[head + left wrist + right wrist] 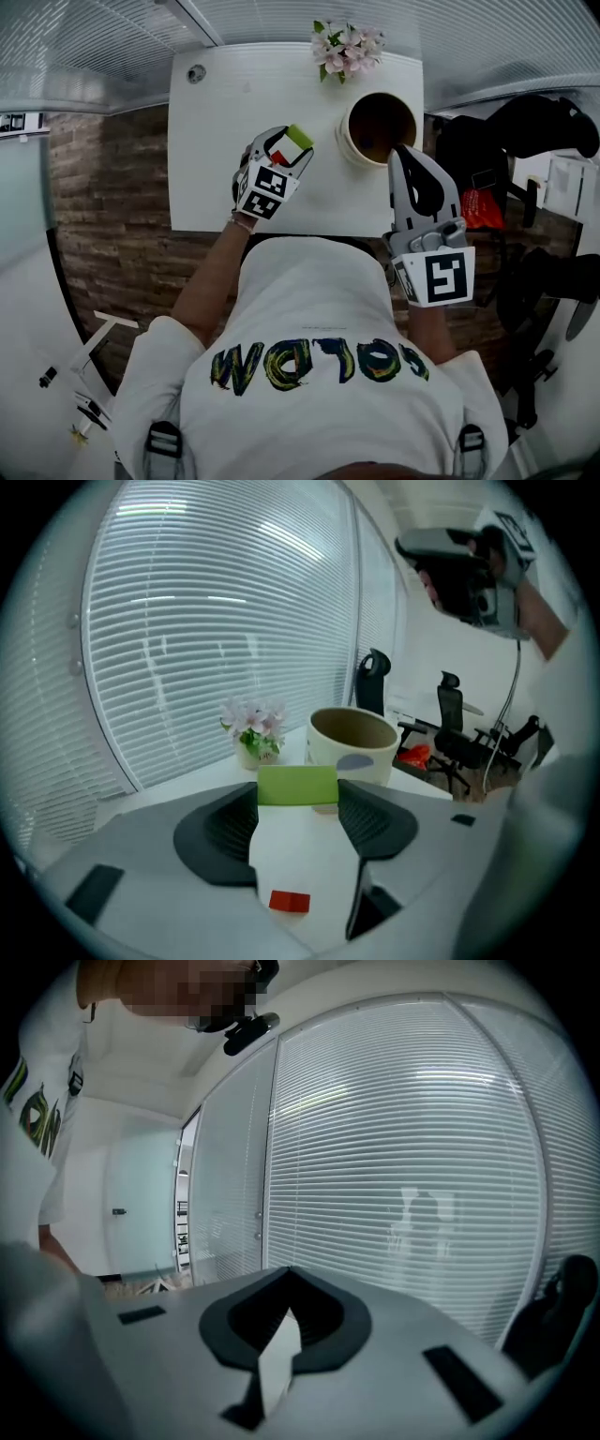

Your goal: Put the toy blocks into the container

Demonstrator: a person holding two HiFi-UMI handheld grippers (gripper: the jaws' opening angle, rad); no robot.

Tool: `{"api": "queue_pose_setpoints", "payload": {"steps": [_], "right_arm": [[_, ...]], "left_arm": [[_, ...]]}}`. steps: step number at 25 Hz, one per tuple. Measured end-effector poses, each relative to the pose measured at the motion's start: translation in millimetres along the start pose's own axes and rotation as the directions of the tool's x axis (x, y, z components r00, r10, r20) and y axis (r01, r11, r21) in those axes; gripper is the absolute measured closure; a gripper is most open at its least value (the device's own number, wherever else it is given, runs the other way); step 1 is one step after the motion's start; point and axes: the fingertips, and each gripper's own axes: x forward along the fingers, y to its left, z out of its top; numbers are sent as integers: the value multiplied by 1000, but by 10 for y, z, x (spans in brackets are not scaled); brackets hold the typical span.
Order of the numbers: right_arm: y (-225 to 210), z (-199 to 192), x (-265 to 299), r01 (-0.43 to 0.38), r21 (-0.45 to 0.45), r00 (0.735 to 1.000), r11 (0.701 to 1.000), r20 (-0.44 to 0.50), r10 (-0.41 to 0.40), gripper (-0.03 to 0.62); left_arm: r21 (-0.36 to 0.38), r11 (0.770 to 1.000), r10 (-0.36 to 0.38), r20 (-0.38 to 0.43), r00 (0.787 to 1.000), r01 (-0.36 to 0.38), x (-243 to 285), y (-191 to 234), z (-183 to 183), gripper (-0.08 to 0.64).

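Clamping the green block (300, 138) in the left gripper (287, 153) over the table (214, 131), left of the container (345, 133). Hovering the right gripper (405, 156), jaws together, at the container's near-right rim.

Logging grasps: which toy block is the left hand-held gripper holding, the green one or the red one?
The green block: it is clamped between the jaws of the left hand-held gripper, lifted off the table. The red block lies free on the table below.

— Which colours are seen?
— A lime-green rectangular toy block (297, 786) is shown above a plain white table (211, 141), with pale pink flowers (347, 45) beyond.
— Is anything patterned?
— The cream round container (352, 744) is marked with one grey-blue patch.
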Motion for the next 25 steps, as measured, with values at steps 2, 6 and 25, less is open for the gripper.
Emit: {"api": "queue_pose_setpoints", "payload": {"steps": [2, 6, 25], "right_arm": [[1, 12, 1, 1, 0, 1000, 1000, 2, -1, 583], [20, 33, 17, -4, -3, 1000, 1000, 11, 4, 583], [116, 195, -108, -7, -18, 999, 1000, 54, 8, 583]], "left_arm": [[-41, 999, 22, 57, 998, -20, -179, 14, 197, 283], [-69, 994, 102, 184, 978, -90, -574, 73, 605, 284], [-159, 961, 275, 470, 838, -226, -1752, 10, 1504, 284]]}}
